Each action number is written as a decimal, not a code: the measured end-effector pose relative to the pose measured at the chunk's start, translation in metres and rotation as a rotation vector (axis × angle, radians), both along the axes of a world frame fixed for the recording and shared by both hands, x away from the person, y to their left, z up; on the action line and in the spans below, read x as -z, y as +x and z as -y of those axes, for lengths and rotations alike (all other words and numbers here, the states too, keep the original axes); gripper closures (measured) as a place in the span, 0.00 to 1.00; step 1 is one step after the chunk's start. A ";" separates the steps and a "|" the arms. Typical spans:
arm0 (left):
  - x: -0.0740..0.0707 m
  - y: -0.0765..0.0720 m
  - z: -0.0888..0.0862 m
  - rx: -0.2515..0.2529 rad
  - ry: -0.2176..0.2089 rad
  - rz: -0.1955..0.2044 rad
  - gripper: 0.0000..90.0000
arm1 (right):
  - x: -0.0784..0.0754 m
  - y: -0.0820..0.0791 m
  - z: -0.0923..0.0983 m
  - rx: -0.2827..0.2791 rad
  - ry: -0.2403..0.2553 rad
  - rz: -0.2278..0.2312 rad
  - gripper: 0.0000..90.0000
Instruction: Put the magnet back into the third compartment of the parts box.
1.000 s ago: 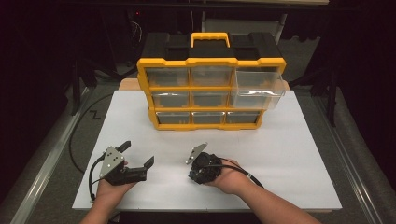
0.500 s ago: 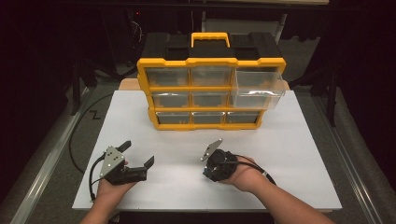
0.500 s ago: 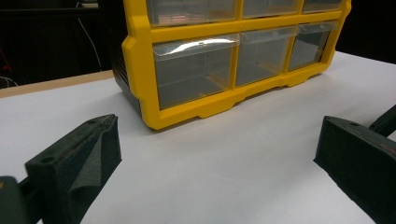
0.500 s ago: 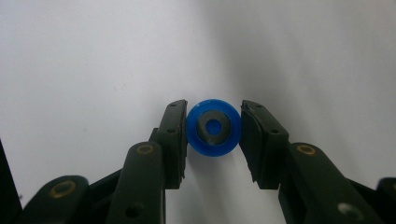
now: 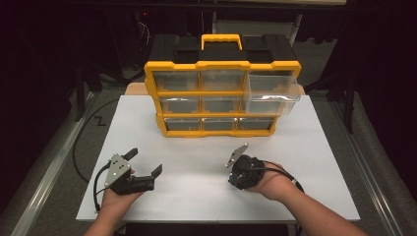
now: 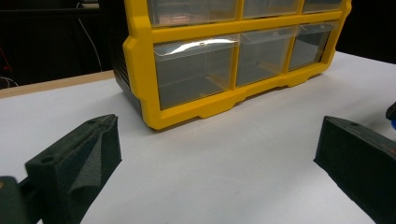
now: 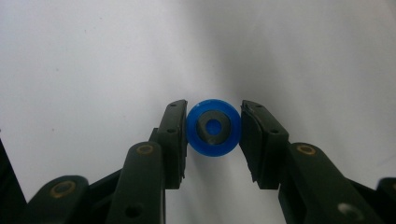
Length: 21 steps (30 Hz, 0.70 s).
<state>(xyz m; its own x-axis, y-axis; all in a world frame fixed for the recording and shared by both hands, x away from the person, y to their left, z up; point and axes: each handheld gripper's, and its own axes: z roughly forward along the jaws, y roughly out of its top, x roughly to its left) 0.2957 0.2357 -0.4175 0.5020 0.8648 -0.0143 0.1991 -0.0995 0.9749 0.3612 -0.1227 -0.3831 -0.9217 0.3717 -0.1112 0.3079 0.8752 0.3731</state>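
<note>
Right hand-held gripper clamped on blue ring
Open drawer lies ahead, up-right; left hand-held gripper jaws apart, idle on tabletop

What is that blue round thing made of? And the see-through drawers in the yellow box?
The blue ring looks like smooth, slightly glossy plastic, with a dull grey, perhaps metal, insert around its hole. The right gripper pinches it. The drawers seem clear hard plastic: you see through them and light glints on the front. Their frame looks like matte yellow moulded plastic.
</note>
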 end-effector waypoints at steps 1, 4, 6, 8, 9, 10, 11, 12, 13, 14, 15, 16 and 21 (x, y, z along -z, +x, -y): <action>0.000 0.000 0.000 0.000 0.000 0.000 0.01 | -0.002 0.000 0.002 0.000 -0.004 0.006 0.72; 0.000 0.000 0.000 0.001 0.001 0.000 0.01 | -0.006 0.001 0.006 0.005 -0.015 0.011 0.72; 0.000 0.000 0.000 0.002 0.002 0.001 0.01 | -0.008 0.001 0.008 0.007 -0.027 0.018 0.72; 0.000 0.000 0.000 0.003 0.004 0.000 0.01 | -0.010 0.001 0.010 0.006 -0.031 0.019 0.72; 0.000 0.000 0.000 0.003 0.004 0.000 0.01 | -0.011 0.001 0.011 0.002 -0.040 0.017 0.72; 0.000 0.000 0.000 0.004 0.004 0.001 0.01 | -0.012 0.001 0.011 0.000 -0.048 0.014 0.72; 0.000 0.000 0.000 0.004 0.004 0.001 0.01 | -0.013 0.001 0.012 0.000 -0.049 0.012 0.72; 0.000 0.000 0.000 0.004 0.003 0.001 0.01 | -0.014 0.001 0.013 0.003 -0.055 0.008 0.72; 0.000 0.000 0.000 0.004 0.003 0.001 0.01 | -0.015 0.002 0.014 -0.001 -0.058 0.009 0.72; 0.000 0.000 0.000 0.003 0.003 0.001 0.01 | -0.016 0.001 0.014 -0.001 -0.062 0.006 0.72; 0.000 0.000 0.000 0.003 0.003 0.001 0.01 | -0.017 0.001 0.015 -0.004 -0.066 0.010 0.72; 0.000 0.000 0.000 0.003 0.003 0.000 0.01 | -0.018 0.002 0.016 -0.009 -0.072 0.012 0.72; 0.000 -0.001 0.000 0.003 0.003 0.000 0.01 | -0.023 0.001 0.020 -0.004 -0.082 0.012 0.72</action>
<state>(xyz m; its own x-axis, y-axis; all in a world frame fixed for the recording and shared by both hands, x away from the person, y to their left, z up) 0.2951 0.2353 -0.4173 0.5050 0.8631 -0.0116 0.1985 -0.1031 0.9747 0.3623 -0.1431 -0.3604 -0.9215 0.3573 -0.1524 0.3002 0.9041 0.3041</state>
